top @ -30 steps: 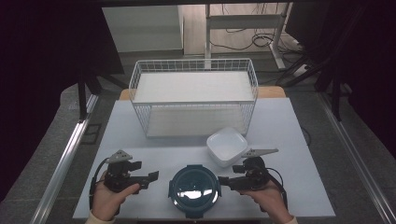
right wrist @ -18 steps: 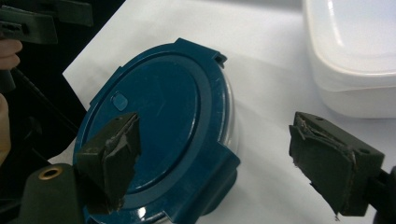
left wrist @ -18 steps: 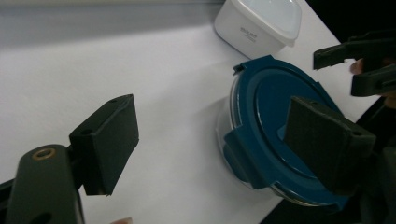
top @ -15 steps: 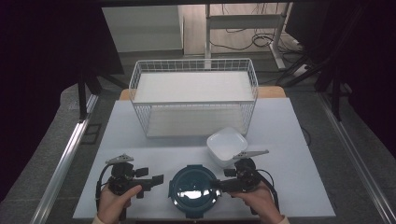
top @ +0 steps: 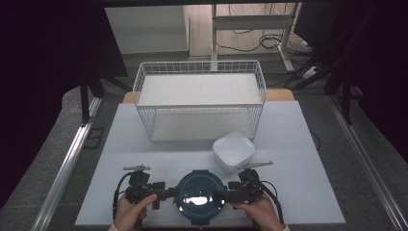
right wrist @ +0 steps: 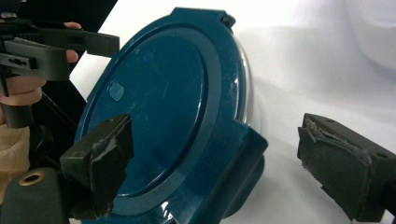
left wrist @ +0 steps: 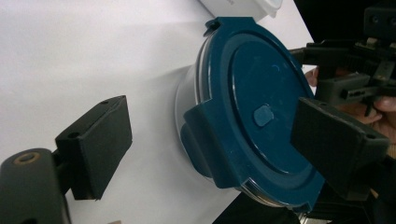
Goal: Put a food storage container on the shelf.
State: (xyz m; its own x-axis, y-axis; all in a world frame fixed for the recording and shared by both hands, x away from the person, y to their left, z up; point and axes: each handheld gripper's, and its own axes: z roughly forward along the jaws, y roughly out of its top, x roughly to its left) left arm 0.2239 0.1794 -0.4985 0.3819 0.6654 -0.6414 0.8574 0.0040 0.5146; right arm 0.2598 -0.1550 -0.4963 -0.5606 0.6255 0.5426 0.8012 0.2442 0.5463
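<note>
A round clear container with a dark blue clip-on lid [top: 199,196] sits at the table's near edge. My left gripper [top: 167,195] is at its left side and my right gripper [top: 225,196] at its right. In the left gripper view the lid [left wrist: 261,107] stands between the two jaws, which are open around one side clasp [left wrist: 205,140]. In the right gripper view the jaws are also open, straddling the opposite clasp [right wrist: 243,154] of the lid [right wrist: 159,102]. Neither pair of jaws presses on the lid.
A white square bowl [top: 234,150] lies just behind the container, to the right. A white wire basket [top: 199,98] stands at the back of the white table [top: 298,159]. The table's near edge is right under the hands.
Both grippers have moved inward from the sides until their open jaws reach the container's lid. The container and bowl have not moved.
</note>
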